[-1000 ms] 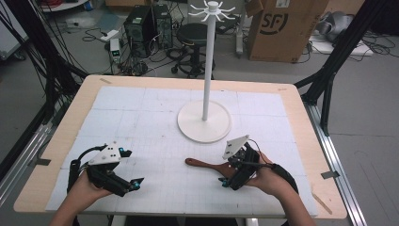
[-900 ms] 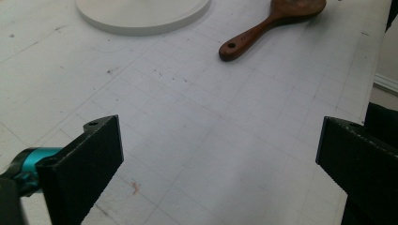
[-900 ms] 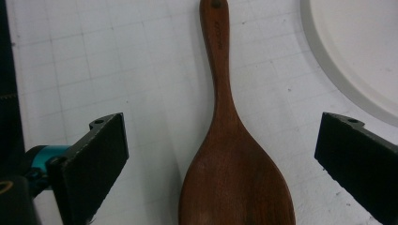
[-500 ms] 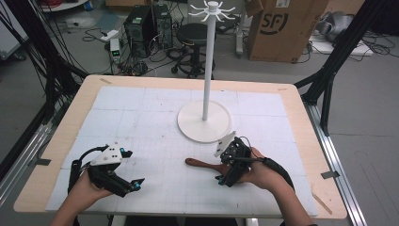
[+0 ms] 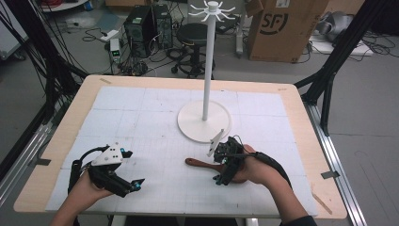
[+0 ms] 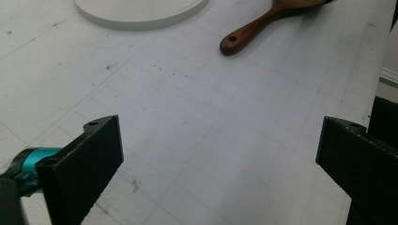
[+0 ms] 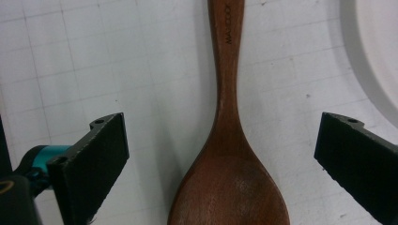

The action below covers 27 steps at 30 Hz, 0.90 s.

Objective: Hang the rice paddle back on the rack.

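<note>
Two handheld grippers are working at the near edge of the table (image 5: 301, 101). The right gripper (image 5: 225, 175) is tilting down over a wooden spoon (image 5: 207, 164), its grey plate angled toward the white stand (image 5: 205, 70). In the right gripper view its jaws are standing wide apart, one on each side of the spoon (image 7: 228, 154), with the bowl lying between them and touching neither. The handle is running away from the camera, up the picture. The person's right hand is wrapping the gripper body from behind, with the forearm entering from the bottom edge.

The left gripper (image 5: 134, 185) is resting low near the front left corner, well apart from the spoon. Its jaws are also standing wide apart over bare mat, as the left gripper view is showing; the spoon handle (image 6: 248, 33) and the rim of the stand base (image 6: 141, 14) are lying farther off.

The spoon is lying flat on the white gridded mat (image 5: 141, 113), just in front of the round base of the stand. The mat is covering most of the wooden tabletop.

Behind the table, a black stool (image 5: 194, 33), a computer tower (image 5: 141, 23), a cardboard box (image 5: 282, 28) and loose cables are occupying the grey floor.
</note>
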### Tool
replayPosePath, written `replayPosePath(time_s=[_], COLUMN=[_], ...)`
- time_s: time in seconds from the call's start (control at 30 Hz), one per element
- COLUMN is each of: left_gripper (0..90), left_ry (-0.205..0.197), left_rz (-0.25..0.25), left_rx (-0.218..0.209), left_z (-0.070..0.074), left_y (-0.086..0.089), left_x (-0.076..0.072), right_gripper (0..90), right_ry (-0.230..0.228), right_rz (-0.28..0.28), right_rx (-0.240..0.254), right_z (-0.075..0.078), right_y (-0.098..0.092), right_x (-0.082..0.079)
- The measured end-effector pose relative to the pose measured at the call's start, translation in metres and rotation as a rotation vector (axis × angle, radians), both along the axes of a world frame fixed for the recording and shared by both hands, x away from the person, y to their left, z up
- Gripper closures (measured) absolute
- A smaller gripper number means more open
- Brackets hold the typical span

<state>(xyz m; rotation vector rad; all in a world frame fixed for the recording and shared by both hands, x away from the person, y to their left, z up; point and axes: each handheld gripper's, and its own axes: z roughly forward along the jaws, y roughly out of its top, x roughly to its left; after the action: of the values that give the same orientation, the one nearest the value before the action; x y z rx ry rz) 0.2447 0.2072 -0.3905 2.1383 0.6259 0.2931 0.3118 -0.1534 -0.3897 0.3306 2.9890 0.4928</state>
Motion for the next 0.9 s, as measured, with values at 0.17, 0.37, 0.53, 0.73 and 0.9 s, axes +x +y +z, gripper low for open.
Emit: replayPosePath(time_s=[0.17,0.37,0.53,0.73,0.9], left_gripper=[1.7,1.7,1.7,1.7,1.7], left_ry=[-0.009,-0.008,-0.004,-0.003,-0.003], left_rz=[0.004,0.007,0.006,0.008,0.008], left_rx=[0.006,0.009,0.018,0.020,0.018], left_z=[0.000,-0.001,-0.002,-0.003,-0.003], left_y=[0.000,-0.001,-0.001,-0.001,-0.001], left_x=[0.000,0.000,0.000,0.000,0.000], right_gripper=[5.3,5.4,8.4,15.0,18.1], right_ry=[0.024,0.028,0.043,0.090,0.131], right_rz=[0.021,0.026,0.023,0.027,0.046], right_rx=[-0.056,-0.126,-0.172,-0.177,-0.184], right_z=[-0.003,-0.006,-0.009,-0.010,-0.011], right_y=[0.007,0.018,0.023,0.026,0.027], right_x=[0.001,0.005,0.010,0.016,0.020])
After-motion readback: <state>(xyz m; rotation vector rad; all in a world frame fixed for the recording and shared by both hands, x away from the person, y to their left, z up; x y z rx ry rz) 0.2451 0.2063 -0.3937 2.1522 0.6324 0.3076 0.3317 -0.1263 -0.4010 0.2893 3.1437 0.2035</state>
